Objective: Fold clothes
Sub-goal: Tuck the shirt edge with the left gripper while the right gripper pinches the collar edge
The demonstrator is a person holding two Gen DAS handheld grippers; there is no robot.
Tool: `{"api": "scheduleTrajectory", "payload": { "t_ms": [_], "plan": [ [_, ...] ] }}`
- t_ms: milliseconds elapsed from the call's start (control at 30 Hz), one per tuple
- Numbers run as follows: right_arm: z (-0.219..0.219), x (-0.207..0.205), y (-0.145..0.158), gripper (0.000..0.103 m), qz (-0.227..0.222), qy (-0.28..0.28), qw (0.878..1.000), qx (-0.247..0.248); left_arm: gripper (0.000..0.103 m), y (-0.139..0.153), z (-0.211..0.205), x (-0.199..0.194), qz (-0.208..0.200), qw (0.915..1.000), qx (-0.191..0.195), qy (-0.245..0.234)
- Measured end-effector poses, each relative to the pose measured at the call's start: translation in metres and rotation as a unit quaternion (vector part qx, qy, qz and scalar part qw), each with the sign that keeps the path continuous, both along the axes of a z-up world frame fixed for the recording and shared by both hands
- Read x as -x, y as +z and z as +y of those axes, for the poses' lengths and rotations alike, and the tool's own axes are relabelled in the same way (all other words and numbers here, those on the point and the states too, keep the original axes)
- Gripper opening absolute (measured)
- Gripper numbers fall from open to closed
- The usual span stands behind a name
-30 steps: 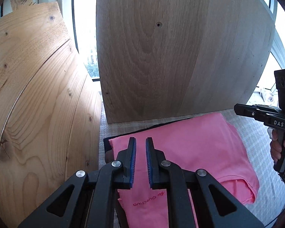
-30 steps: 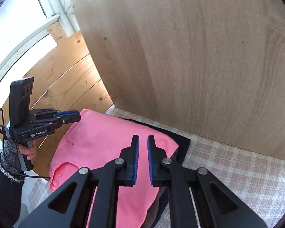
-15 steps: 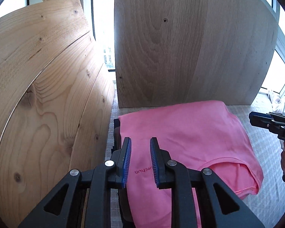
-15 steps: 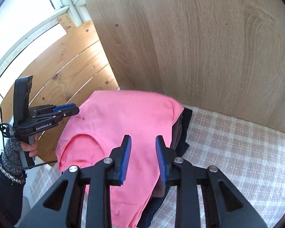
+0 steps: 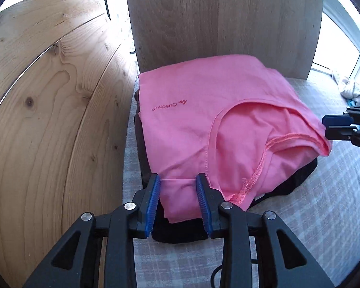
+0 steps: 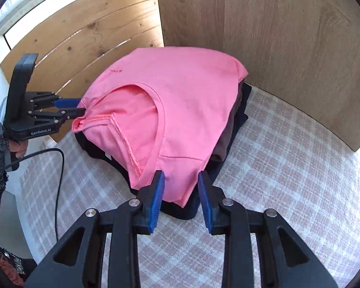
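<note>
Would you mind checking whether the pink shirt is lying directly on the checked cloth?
No, the pink shirt rests on a stack of dark folded garments, which lie between it and the checked cloth.

A folded pink shirt lies flat atop a stack of dark folded clothes, neckline showing.

Two close wrist views, angled down, sharing the pink shirt
</note>
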State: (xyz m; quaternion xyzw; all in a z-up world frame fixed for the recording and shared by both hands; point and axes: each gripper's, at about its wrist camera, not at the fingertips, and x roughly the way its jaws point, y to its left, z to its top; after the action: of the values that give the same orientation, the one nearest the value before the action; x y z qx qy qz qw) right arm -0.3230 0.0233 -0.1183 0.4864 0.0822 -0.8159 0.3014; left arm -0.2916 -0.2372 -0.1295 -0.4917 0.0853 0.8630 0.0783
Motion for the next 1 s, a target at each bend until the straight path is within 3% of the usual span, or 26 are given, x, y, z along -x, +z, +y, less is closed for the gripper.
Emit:
{"api": "scheduleTrajectory", "payload": {
  "t_ms": [33, 167, 300, 400, 567, 667, 733, 767, 800, 867, 1000],
  "plan": [
    [0.003, -0.003, -0.002, 0.029, -0.005, -0.002, 1.0, -0.006, 0.031, -0.003, -0.002, 0.001, -0.004, 1.0, 0.001, 0.004],
    [0.023, -0.022, 0.022, 0.029, 0.008, -0.041, 0.998, 0.047, 0.03, 0.014, -0.007, -0.009, 0.021, 0.9992, 0.025, 0.025],
    [0.006, -0.032, 0.036, 0.035, 0.035, -0.031, 0.997, 0.068, 0.029, 0.038, -0.002, -0.024, 0.048, 0.998, -0.037, 0.017],
    [-0.026, -0.04, 0.039, 0.035, 0.064, 0.004, 0.997, 0.054, 0.03, 0.042, 0.025, -0.031, 0.057, 0.9955, -0.066, -0.038],
    [-0.063, -0.048, 0.024, 0.035, 0.084, 0.054, 0.995, -0.009, 0.031, 0.014, 0.074, -0.024, 0.038, 0.9921, 0.019, -0.118],
    [-0.067, -0.045, 0.015, 0.035, 0.081, 0.067, 0.994, -0.026, 0.031, 0.002, 0.077, -0.029, 0.02, 0.9902, 0.051, -0.128],
    [-0.066, -0.04, 0.009, 0.031, 0.066, 0.074, 0.995, -0.028, 0.031, -0.002, 0.072, -0.029, 0.011, 0.99, 0.054, -0.13],
    [-0.064, -0.036, 0.007, 0.024, 0.057, 0.076, 0.995, -0.03, 0.031, -0.002, 0.07, -0.029, 0.008, 0.9898, 0.053, -0.132],
    [-0.062, -0.033, 0.006, 0.008, 0.051, 0.077, 0.995, -0.038, 0.027, -0.002, 0.067, -0.029, 0.007, 0.9895, 0.053, -0.135],
    [-0.057, -0.03, 0.009, 0.006, 0.048, 0.077, 0.995, -0.042, 0.013, -0.002, 0.063, -0.028, 0.004, 0.9891, 0.055, -0.137],
    [-0.046, -0.029, 0.024, 0.006, 0.055, 0.074, 0.995, -0.036, 0.008, 0.004, 0.052, -0.027, -0.001, 0.9887, 0.057, -0.138]
  ]
}}
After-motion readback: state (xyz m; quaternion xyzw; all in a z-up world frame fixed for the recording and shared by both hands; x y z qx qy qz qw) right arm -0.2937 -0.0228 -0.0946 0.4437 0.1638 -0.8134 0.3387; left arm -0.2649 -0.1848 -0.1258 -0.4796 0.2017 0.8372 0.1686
